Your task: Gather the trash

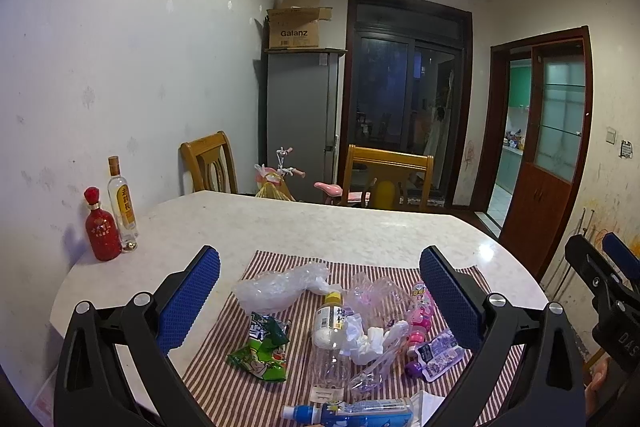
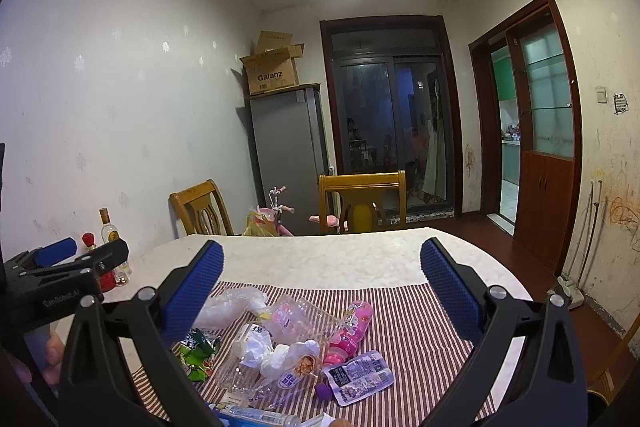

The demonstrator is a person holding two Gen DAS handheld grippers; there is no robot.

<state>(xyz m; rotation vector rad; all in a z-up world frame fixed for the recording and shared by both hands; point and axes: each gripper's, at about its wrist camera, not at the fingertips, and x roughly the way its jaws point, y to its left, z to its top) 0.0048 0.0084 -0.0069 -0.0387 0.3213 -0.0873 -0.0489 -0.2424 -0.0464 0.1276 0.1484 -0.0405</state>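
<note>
A heap of trash lies on a red-striped cloth [image 1: 224, 379] on the pale table [image 1: 320, 223]. It holds a bubble-wrap bag [image 1: 280, 287], a green snack wrapper [image 1: 262, 347], a clear yellow-capped bottle [image 1: 330, 331], crumpled tissue [image 1: 366, 341], a pink bottle [image 1: 422, 311], a purple pouch [image 1: 436, 355] and a blue bottle [image 1: 352, 413]. My left gripper [image 1: 320, 259] hangs open above the heap, touching nothing. My right gripper [image 2: 322, 251] is open too, above the pink bottle [image 2: 352, 327] and purple pouch [image 2: 358, 375]. Each gripper shows at the edge of the other's view.
A red bottle [image 1: 102, 227] and a clear liquor bottle [image 1: 122, 203] stand at the table's left edge by the wall. Two wooden chairs [image 1: 390, 175] and a pink tricycle [image 1: 288, 179] are behind the table. A grey fridge [image 1: 300, 123] carries a cardboard box.
</note>
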